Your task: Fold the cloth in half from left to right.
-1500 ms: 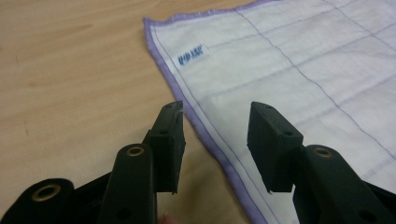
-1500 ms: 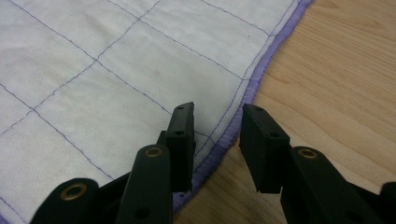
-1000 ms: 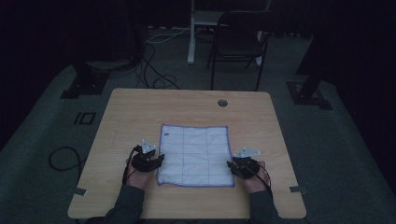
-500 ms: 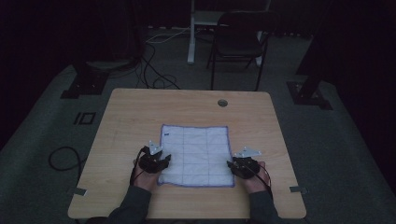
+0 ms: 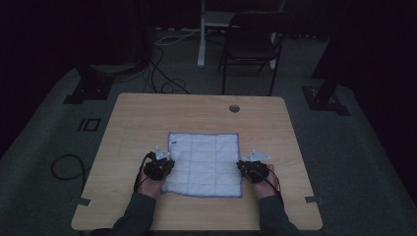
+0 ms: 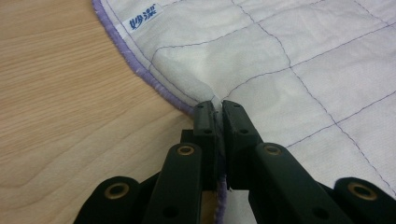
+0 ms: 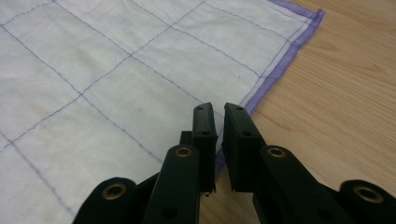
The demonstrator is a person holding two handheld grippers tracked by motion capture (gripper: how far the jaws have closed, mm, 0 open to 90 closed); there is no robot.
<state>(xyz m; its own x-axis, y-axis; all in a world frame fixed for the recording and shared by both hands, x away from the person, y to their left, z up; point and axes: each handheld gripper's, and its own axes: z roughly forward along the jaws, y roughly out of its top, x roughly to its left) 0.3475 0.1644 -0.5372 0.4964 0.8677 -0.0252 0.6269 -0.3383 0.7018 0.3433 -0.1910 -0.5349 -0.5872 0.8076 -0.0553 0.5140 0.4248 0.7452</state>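
A white quilted cloth point(image 5: 204, 162) with a purple hem lies flat on the wooden table point(image 5: 196, 113). My left gripper point(image 5: 164, 164) sits at its left edge. Its jaws have just been closing and now pinch the hem, puckering the cloth point(image 6: 289, 46) ahead of the left gripper's point(image 6: 218, 105) tips. My right gripper point(image 5: 244, 167) sits at the right edge. Its jaws have also just been closing, and the purple hem of the cloth point(image 7: 116, 70) runs between the right gripper's point(image 7: 218, 108) nearly touching tips.
A round cable hole point(image 5: 234, 108) is near the table's far edge. Behind the table stand a dark chair point(image 5: 251, 44) and a white post point(image 5: 201, 34). Cables point(image 5: 162, 73) trail across the grey floor, and stand bases sit at both sides.
Both hands stay at the cloth's side edges with hardly any shift. The cloth lies in the same place.
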